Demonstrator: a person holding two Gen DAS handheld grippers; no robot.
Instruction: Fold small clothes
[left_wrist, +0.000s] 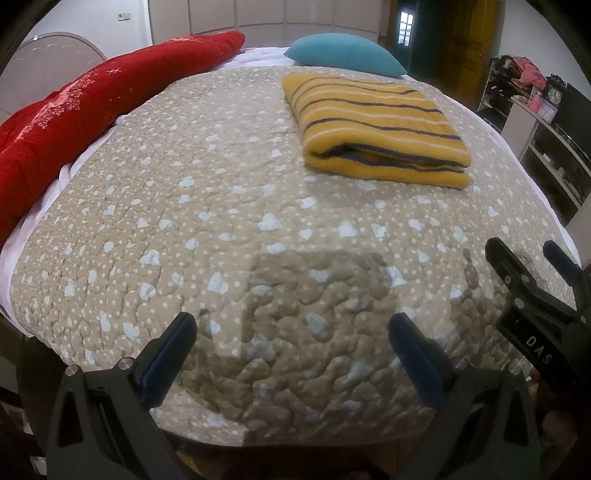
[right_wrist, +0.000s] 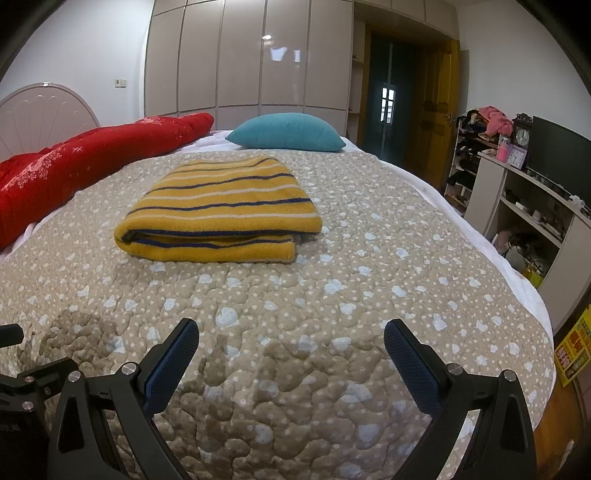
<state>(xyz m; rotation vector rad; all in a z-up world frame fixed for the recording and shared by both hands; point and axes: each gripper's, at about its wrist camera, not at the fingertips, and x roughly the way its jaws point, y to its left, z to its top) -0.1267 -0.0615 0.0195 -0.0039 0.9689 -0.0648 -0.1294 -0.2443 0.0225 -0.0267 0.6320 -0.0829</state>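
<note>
We see a bed covered by a beige quilt dotted with pale blue shapes, and on it lies the yellow striped garment, folded into a thick rectangle with its layered edge toward us. In the left wrist view the same garment sits toward the far right of the quilt, well apart from both tools. Our left gripper hovers over the near edge of the bed with its jaws spread wide and nothing between them; only quilt shows in the gap. Our right gripper hangs just as wide, its blue ribbed pads apart and holding nothing. In the left wrist view the right gripper also appears at the right edge, just beside the left one. Beyond the garment rests a teal pillow, and along the left side of the bed lies a rolled red blanket. A row of pale wardrobe doors stands behind the bed, and a shelf unit with a clock stands at the right.
</note>
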